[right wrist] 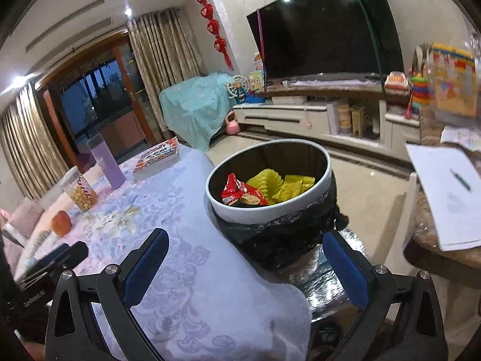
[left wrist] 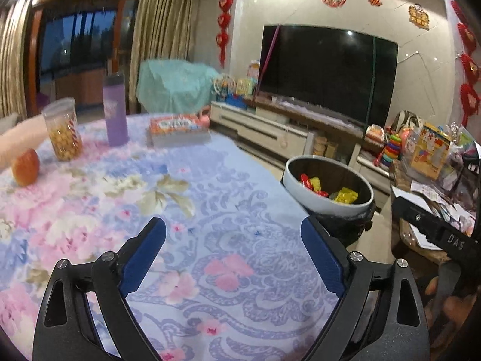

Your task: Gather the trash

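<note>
A: Where is the trash at this moment?

B: In the trash bin (right wrist: pixel 270 180), a round pale-rimmed bin lined with a black bag (right wrist: pixel 279 234). In the right wrist view it sits at about 12 o'clock from the right gripper (right wrist: pixel 246 267), just off the edge of the surface (right wrist: pixel 186 270). Inside lie a red wrapper (right wrist: pixel 237 194) and yellow wrappers (right wrist: pixel 282 186), bunched together at the bottom.

A: And from the other side?

B: In the left wrist view the same bin (left wrist: pixel 327 186) shows at about 2 o'clock from the left gripper (left wrist: pixel 237 258), beyond the corner of the flowered cloth.

A: What are the fingers doing?

B: Both pairs stand spread wide, with nothing between them. The left gripper's blue fingers (left wrist: pixel 144 258) hang over bare cloth; the right gripper's blue fingers (right wrist: pixel 147 266) straddle the surface's edge, one over the cloth and one over the dark gap beside the bin.

A: Anything else on the surface?

B: At about 10 o'clock in the left view: an orange fruit (left wrist: pixel 26 167), a clear jar of snacks (left wrist: pixel 63 129), a purple bottle (left wrist: pixel 114 109) standing upright, and at 11 o'clock a flat book (left wrist: pixel 177 129). Some pale scraps (right wrist: pixel 114 219) lie near the fruit in the right view; what they are I cannot tell.
</note>
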Motion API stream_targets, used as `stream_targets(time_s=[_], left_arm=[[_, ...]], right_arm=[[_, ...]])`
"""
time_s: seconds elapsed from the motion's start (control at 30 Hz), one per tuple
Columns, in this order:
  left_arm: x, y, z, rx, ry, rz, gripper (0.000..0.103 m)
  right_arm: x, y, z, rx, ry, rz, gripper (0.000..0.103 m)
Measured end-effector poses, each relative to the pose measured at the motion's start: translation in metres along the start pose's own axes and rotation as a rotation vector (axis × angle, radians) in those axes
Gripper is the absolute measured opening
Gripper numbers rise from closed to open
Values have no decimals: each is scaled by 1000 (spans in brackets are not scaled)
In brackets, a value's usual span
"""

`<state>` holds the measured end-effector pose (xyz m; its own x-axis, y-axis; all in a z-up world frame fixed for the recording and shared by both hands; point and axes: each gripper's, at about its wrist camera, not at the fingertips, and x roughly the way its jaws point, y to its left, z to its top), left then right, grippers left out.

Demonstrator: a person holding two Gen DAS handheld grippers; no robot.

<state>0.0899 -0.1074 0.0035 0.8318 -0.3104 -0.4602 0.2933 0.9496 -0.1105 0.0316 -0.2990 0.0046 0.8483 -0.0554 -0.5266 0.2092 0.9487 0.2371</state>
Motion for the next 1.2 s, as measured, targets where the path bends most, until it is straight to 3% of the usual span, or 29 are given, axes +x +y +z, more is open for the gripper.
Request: stream_targets(time_s=[0.07, 0.17, 0.3, 0.67, 0.93, 1.2], left_arm=[[-13, 0, 5, 1, -46, 6, 94], [-32, 0, 11, 6, -115, 38, 103], [-42, 1, 11, 20, -156, 77, 103], [-27, 12, -11, -9, -112, 136, 103], [-36, 17, -13, -30, -155, 177, 103], [-43, 18, -14, -30, -179, 192, 103]], right_arm=[[-11, 5, 4, -20, -41, 1, 103], [-33, 15, 13, -63, -132, -18, 103], [-54, 28, 17, -120, -226, -35, 103], [-40, 30, -6, -101, -223, -36, 103], [-45, 38, -13, -132, -270, -82, 103], [-48, 41, -16, -139, -279, -65, 103]])
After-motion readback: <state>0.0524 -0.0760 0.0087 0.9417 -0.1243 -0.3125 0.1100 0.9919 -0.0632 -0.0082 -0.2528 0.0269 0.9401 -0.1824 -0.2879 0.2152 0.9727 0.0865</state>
